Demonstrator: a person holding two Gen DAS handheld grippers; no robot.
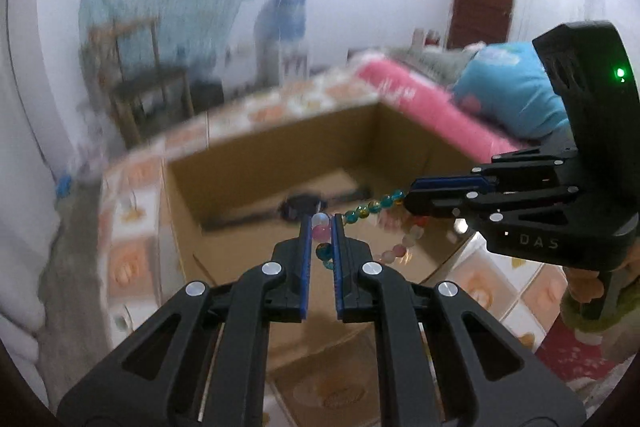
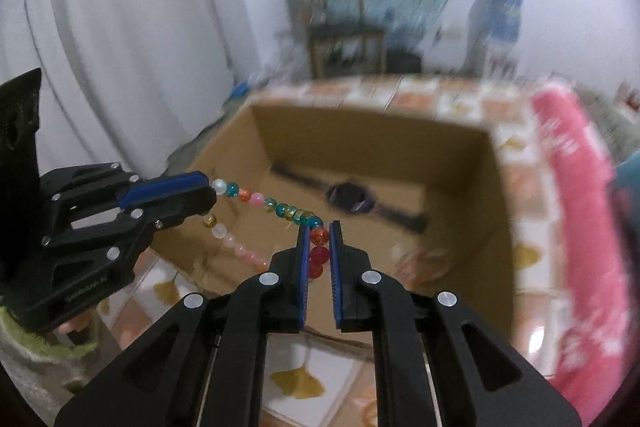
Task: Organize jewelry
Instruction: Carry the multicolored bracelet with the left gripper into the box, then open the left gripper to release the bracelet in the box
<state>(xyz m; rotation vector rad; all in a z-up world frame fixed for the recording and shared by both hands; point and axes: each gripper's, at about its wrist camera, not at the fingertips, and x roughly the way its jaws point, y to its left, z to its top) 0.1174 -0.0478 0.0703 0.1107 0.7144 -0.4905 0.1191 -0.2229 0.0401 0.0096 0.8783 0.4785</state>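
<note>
A string of coloured beads (image 1: 362,210) hangs stretched between my two grippers above an open cardboard box (image 1: 280,155). My left gripper (image 1: 321,221) is shut on one end of the bead string, pinching a pink and a white bead. My right gripper (image 2: 320,227) is shut on the other end, pinching red beads. Each gripper shows in the other's view: the right one (image 1: 412,197) at the right, the left one (image 2: 210,189) at the left. The bead string (image 2: 276,207) sags a little, with a second strand looping below. A black wristwatch (image 2: 350,198) lies on the box floor.
The box (image 2: 492,195) stands on a tabletop with an orange and white tile pattern (image 2: 300,379). A pink item (image 2: 576,187) and a blue plush (image 1: 516,91) lie to the right. A wooden chair (image 1: 144,83) and a white curtain (image 2: 120,27) stand behind.
</note>
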